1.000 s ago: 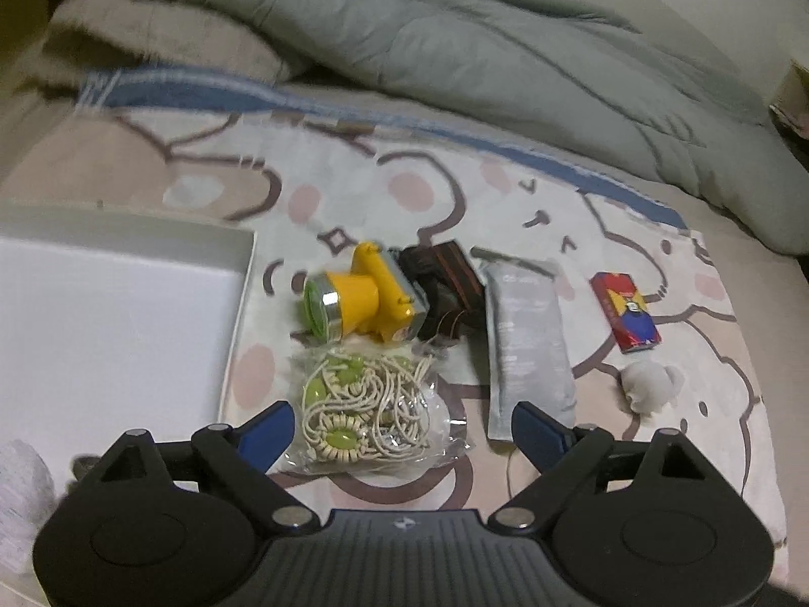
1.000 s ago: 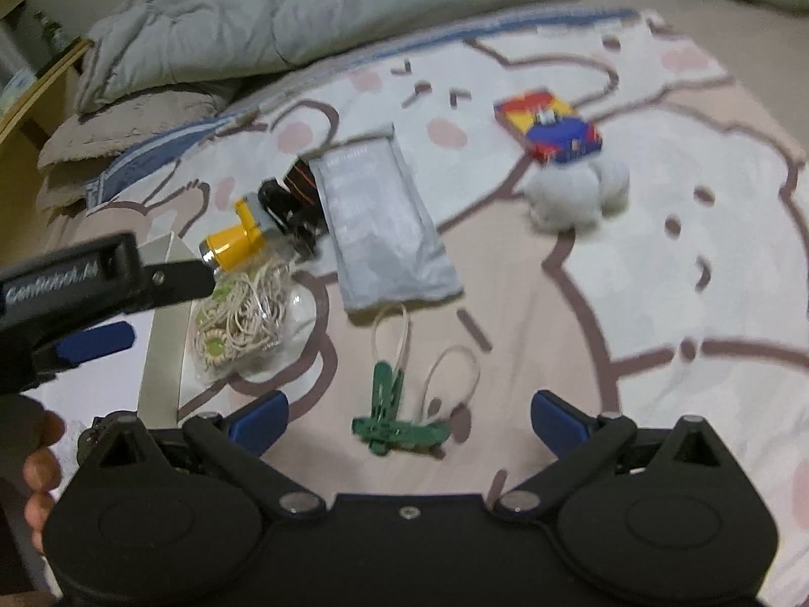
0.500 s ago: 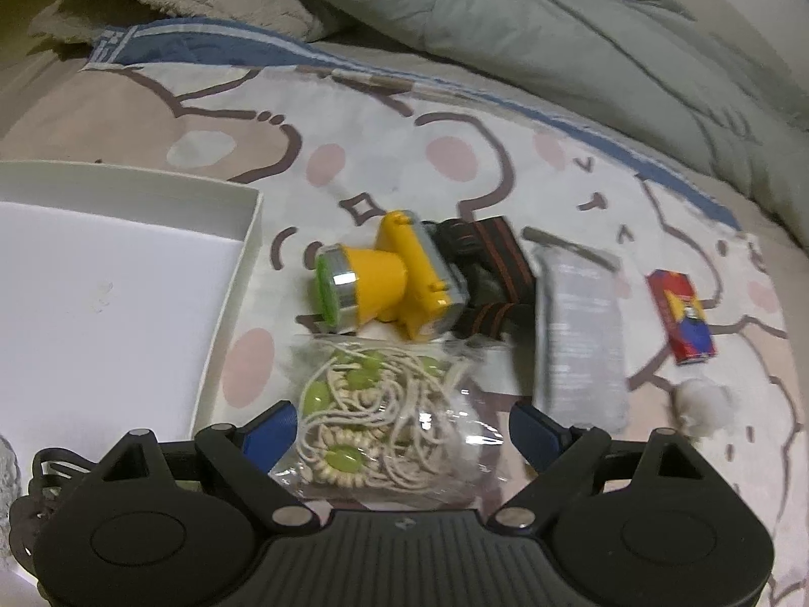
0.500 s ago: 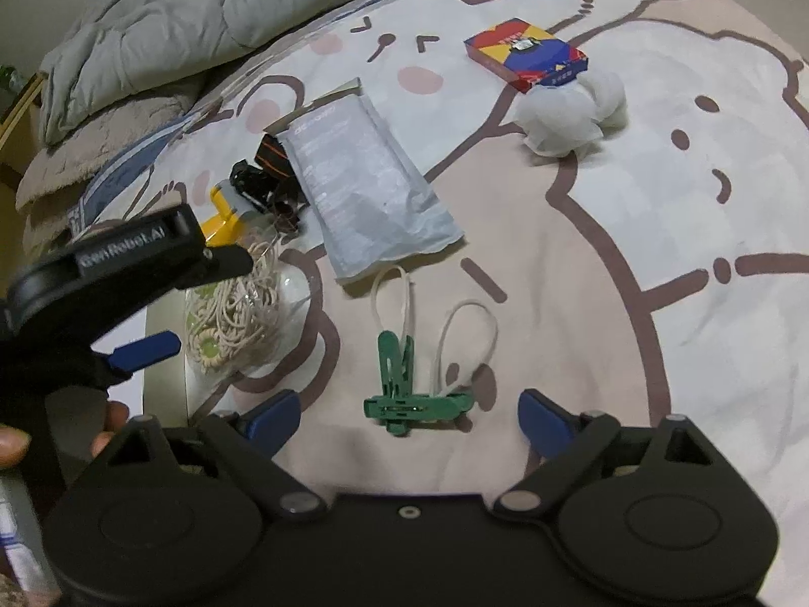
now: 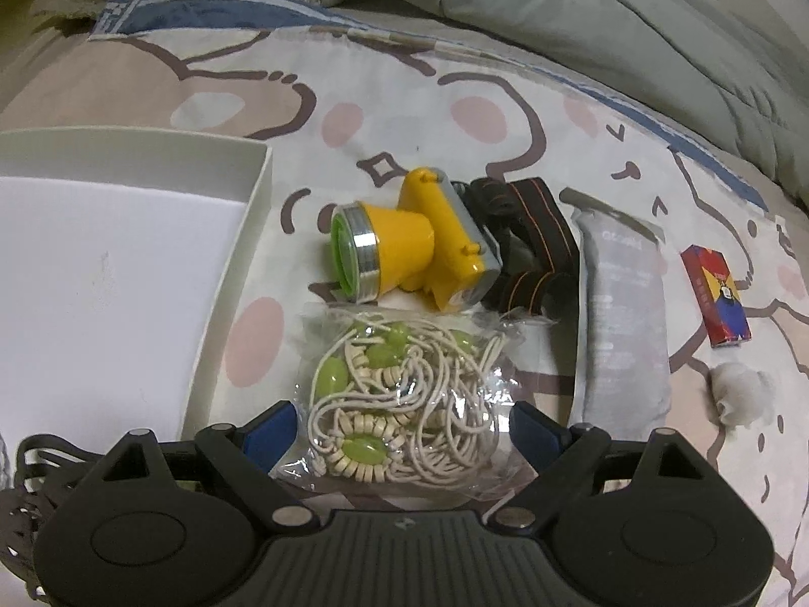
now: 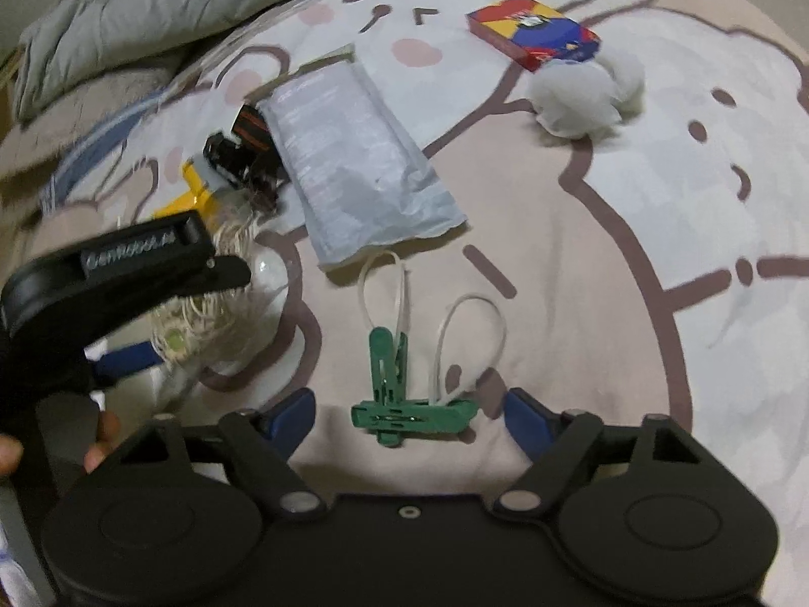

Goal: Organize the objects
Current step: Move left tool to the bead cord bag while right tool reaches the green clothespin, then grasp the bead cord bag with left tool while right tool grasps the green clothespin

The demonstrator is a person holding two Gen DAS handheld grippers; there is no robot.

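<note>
A clear bag of cord and green beads [image 5: 404, 404] lies on the bedsheet between the open fingers of my left gripper [image 5: 402, 430]. Beyond it lie a yellow headlamp [image 5: 409, 248] with a dark strap [image 5: 531, 248], a grey pouch [image 5: 624, 323], a red card box [image 5: 715, 298] and a white fluffy ball [image 5: 740, 397]. My right gripper [image 6: 409, 417] is open, its fingers on either side of green clips with white loops [image 6: 404, 394]. The left gripper also shows in the right wrist view [image 6: 121, 273], over the bead bag [image 6: 212, 313].
A white open box [image 5: 258, 212] lies at the left of the sheet, with black cords [image 5: 40, 460] at its near edge. A grey quilt [image 5: 607, 15] is bunched along the far side. The pouch [image 6: 354, 162], card box [image 6: 531, 33] and ball [image 6: 586, 91] show in the right wrist view.
Both grippers have moved forward and lower. The bead bag now sits between the left fingers, the green clips between the right fingers. Both stay open.
</note>
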